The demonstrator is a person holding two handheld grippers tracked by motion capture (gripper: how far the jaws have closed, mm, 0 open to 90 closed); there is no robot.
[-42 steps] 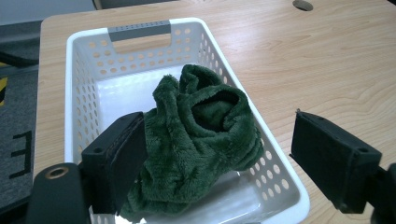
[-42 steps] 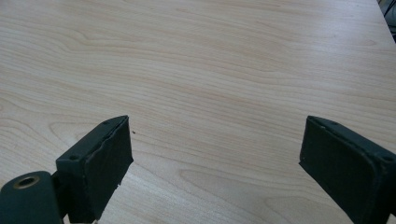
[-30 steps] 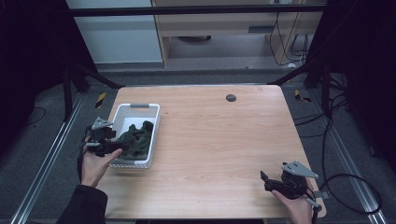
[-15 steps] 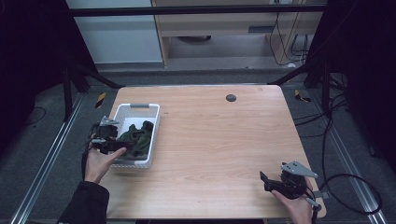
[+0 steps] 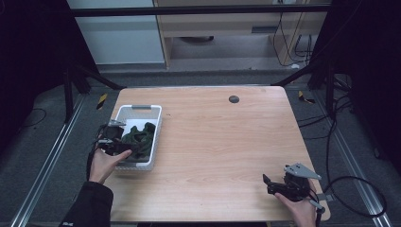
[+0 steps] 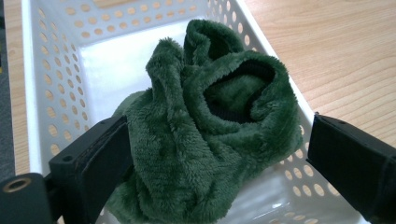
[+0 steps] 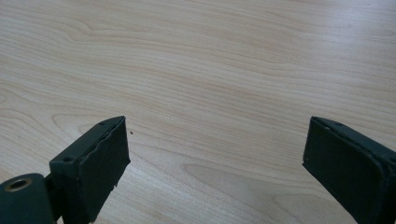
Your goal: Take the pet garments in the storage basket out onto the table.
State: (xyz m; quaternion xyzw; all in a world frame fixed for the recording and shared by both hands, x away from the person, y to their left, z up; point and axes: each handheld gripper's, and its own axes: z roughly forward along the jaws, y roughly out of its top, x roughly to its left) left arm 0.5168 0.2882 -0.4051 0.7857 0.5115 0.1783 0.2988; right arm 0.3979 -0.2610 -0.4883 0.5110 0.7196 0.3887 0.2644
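High view: left gripper [image 5: 124, 147] at the near-left corner of a white perforated basket [image 5: 140, 110], on the left side of the wooden table [image 5: 227, 142]. Dark green fleece cloth [image 5: 141, 138] bunched inside that basket. Small dark disc [image 5: 233, 99] near the far edge, well apart. Right gripper [image 5: 273, 184] low over the near-right corner, held in a hand [image 5: 300, 210].

Left gripper view: jaws spread wide around the fleece cloth [image 6: 210, 144], left jaw touching the pile, right jaw just clear of it, not clamped.

Right gripper view: jaws wide apart, bare wood between.
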